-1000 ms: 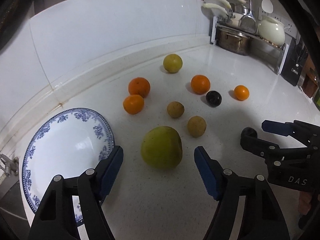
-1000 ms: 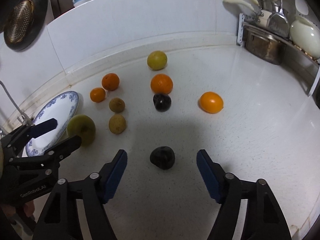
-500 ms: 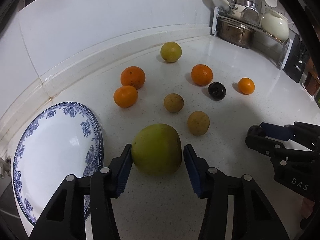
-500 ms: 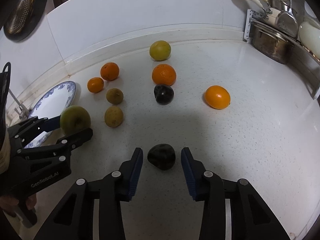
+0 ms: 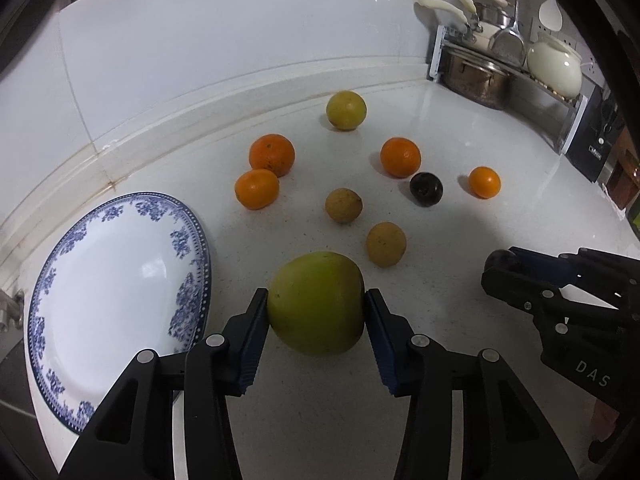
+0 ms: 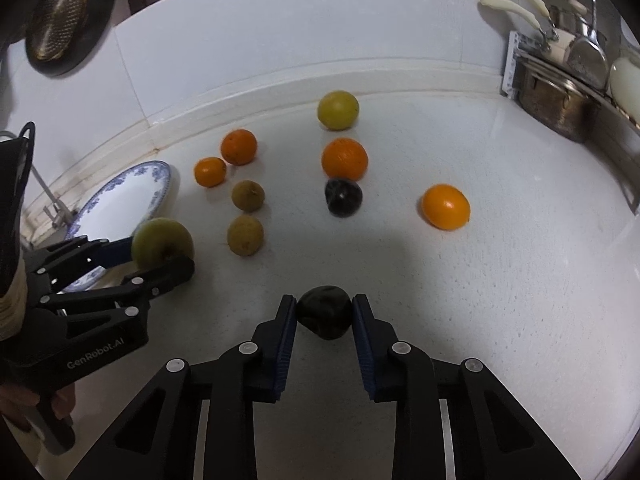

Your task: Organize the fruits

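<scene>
My left gripper (image 5: 316, 304) is shut on a big green apple (image 5: 316, 302), just right of the blue-patterned plate (image 5: 72, 264). It also shows in the right wrist view (image 6: 162, 250), with the apple (image 6: 162, 240) in front of the plate (image 6: 120, 204). My right gripper (image 6: 324, 310) is shut on a dark plum (image 6: 324, 312) low over the white counter; it shows in the left wrist view (image 5: 504, 268). Loose on the counter lie several oranges (image 5: 272, 154), two brown fruits (image 5: 344, 205), a yellow-green fruit (image 5: 346, 110) and another dark plum (image 5: 426, 189).
A dish rack with a steel pot (image 5: 476, 76), a white pot (image 5: 554, 66) and utensils stands at the back right. The tiled wall and its raised ledge (image 5: 180, 120) run behind the fruit. A strainer (image 6: 60, 16) hangs at the upper left.
Both grippers moved forward and closed: the left on the green apple, the right on the near dark plum. The other fruits have not moved.
</scene>
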Demonstrator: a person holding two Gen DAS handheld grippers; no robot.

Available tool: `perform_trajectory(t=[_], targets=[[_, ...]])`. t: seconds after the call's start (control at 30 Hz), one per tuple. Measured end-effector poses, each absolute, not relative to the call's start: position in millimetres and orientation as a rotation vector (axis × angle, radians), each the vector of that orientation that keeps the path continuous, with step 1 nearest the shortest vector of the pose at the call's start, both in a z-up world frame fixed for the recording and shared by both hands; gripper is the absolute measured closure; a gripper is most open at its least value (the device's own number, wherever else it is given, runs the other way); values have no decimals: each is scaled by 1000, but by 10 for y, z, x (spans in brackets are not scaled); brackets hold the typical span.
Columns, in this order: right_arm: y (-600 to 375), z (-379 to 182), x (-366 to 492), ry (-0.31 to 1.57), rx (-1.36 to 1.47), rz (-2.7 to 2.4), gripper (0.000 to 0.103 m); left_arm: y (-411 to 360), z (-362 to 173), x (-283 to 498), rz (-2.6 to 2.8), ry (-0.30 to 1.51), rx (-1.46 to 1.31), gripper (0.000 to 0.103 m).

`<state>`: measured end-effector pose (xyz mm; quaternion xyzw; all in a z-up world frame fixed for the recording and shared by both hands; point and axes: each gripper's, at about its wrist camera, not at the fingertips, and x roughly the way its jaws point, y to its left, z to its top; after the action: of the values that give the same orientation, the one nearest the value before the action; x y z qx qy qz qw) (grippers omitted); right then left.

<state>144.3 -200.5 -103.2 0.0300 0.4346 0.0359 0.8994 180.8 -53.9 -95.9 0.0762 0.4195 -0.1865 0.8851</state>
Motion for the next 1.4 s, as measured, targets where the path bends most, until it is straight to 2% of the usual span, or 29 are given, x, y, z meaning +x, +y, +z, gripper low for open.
perform_trajectory(t=[0.6, 0.7, 0.77, 0.8, 0.83, 0.97, 1.03, 1.1, 1.4], targets=[[-1620, -602, 1339, 786, 4, 272, 74, -44, -447, 1324, -218, 739, 82, 58], [-1499, -533, 1339, 766, -16, 313, 74, 67, -366, 1252, -173, 703, 78, 77], [-1427, -501, 1348, 757, -22, 342, 74, 143, -332, 1239, -159, 686, 65, 82], [-1382, -494, 1365, 754, -28, 357, 74, 188, -347, 1253, -165, 695, 50, 87], [-1340, -498, 1392, 759, -31, 366, 73, 247, -373, 1267, -174, 714, 23, 88], [-1212, -512, 1389, 753, -42, 402, 74, 378, -499, 1168, -176, 755, -44, 85], [-1173, -564, 1361, 745, -61, 419, 74, 337, -535, 1055, -199, 774, -43, 76], [-1191, -643, 1355, 766, -59, 415, 74, 287, -592, 938, -208, 787, -32, 71], [-1349, -824, 1271, 796, -67, 396, 74, 226, -722, 794, -185, 827, -74, 70]])
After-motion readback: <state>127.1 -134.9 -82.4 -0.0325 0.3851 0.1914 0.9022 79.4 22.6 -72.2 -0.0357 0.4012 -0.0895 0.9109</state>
